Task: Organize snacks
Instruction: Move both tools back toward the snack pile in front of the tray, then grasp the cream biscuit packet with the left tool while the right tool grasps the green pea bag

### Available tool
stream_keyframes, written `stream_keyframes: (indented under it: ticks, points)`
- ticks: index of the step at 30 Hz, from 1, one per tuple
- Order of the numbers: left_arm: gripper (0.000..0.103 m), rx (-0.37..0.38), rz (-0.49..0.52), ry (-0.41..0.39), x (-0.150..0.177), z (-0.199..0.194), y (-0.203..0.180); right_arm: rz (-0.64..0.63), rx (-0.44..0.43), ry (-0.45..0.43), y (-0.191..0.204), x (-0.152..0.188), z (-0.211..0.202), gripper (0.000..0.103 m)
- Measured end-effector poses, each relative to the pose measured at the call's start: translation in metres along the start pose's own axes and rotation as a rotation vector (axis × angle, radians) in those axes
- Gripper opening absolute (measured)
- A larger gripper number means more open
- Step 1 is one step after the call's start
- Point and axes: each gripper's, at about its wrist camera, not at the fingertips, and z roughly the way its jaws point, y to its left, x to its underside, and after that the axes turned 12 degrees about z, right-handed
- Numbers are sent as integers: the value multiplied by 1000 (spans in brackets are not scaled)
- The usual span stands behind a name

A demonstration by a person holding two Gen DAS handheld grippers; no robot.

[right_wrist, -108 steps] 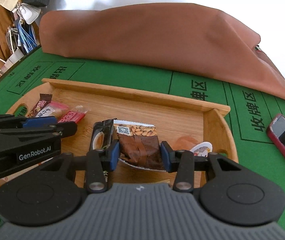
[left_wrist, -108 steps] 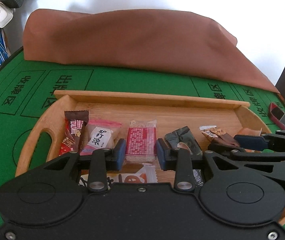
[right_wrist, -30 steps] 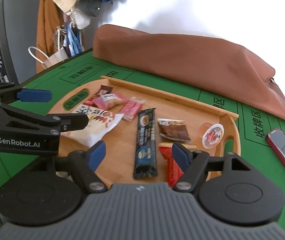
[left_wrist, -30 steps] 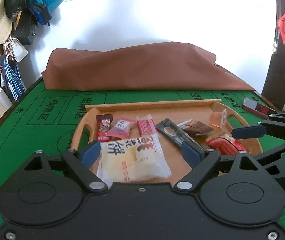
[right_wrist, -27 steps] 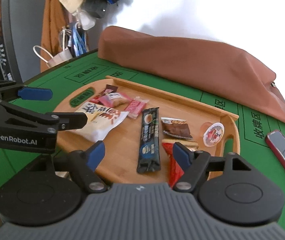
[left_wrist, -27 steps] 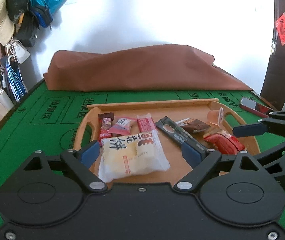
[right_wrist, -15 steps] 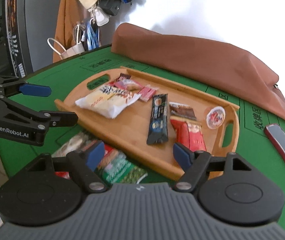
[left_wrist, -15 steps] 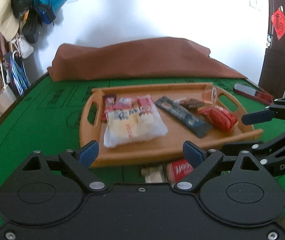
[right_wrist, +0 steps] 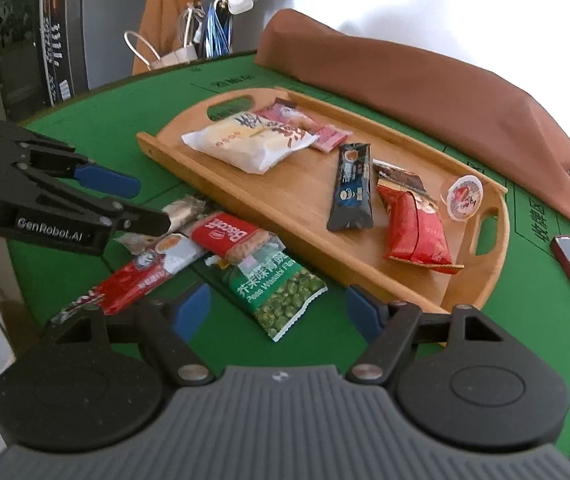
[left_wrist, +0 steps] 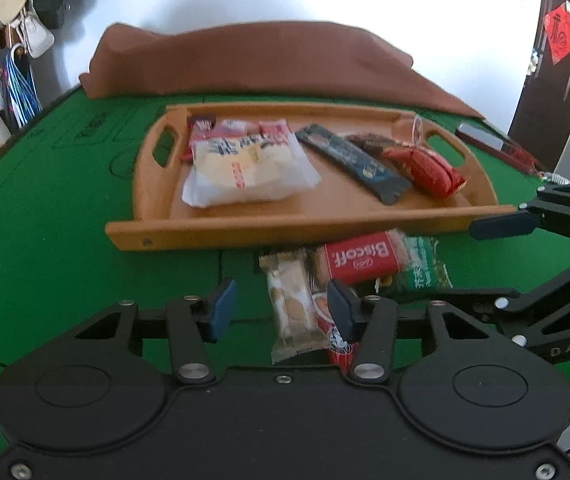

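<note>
A: Start big: the green felt bench carries the oval bamboo tray, already loaded with a white biscuit bag, a dark stick pack and a red pouch.

B: And the loose heap just before its near rim?

A: A green wasabi-pea packet, a red Biscoff pack, a long red-and-white sachet and a clear-wrapped beige biscuit bar, all overlapping on the felt.

B: The fingers?

A: The left gripper has just been narrowing; the bar lies in view between its fingers, which stand part-open and grip nothing yet. The right gripper hovers over the pea packet, spread wide and empty.

B: Risks?

A: The left gripper's right finger sits over the sachet, so closing may pinch two wrappers together (slick film slides). The two grippers also work near each other, so I'd judge a knock possible, scattering the heap.
</note>
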Motion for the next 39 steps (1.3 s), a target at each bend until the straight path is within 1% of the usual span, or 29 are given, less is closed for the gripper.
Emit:
stream_keyframes:
  ticks: [6, 11, 17, 20, 22, 23, 24, 28, 32, 35, 36, 37, 39]
  points:
    - [39, 25, -35, 18, -2, 12, -1, 8, -11, 34, 1, -3, 17, 83]
    - [36, 30, -55, 25, -4, 17, -1, -2, -15, 44, 6, -6, 27, 83]
    - [27, 53, -93, 32, -5, 20, 4, 3, -25, 51, 10, -10, 36, 83]
    - [25, 54, -99, 31, -4, 20, 5, 1, -29, 54, 12, -11, 39, 83]
    - [24, 55, -104, 31, -4, 20, 6, 6, -32, 55, 13, -11, 39, 78]
    - [23, 54, -106, 32, -3, 19, 7, 15, -38, 57, 12, -11, 39, 70]
    - [23, 53, -107, 32, -3, 19, 7, 28, -45, 62, 12, -11, 38, 67]
    - [22, 22, -97, 36, 0, 16, 8, 33, -41, 61, 14, -7, 31, 64]
    - [23, 12, -89, 38, 5, 12, 9, 23, -59, 68, 16, 0, 15, 61]
    - [23, 5, -76, 38, 7, 9, 10, -18, -105, 80, 21, 8, 1, 62]
    - [24, 2, -71, 37, 8, 9, 9, -36, -104, 76, 24, 10, -3, 69]
    - [24, -2, -67, 36, 8, 9, 9, -50, -95, 69, 26, 12, -6, 71]
    - [27, -12, -60, 33, 9, 9, 8, -80, -77, 52, 29, 14, -9, 71]
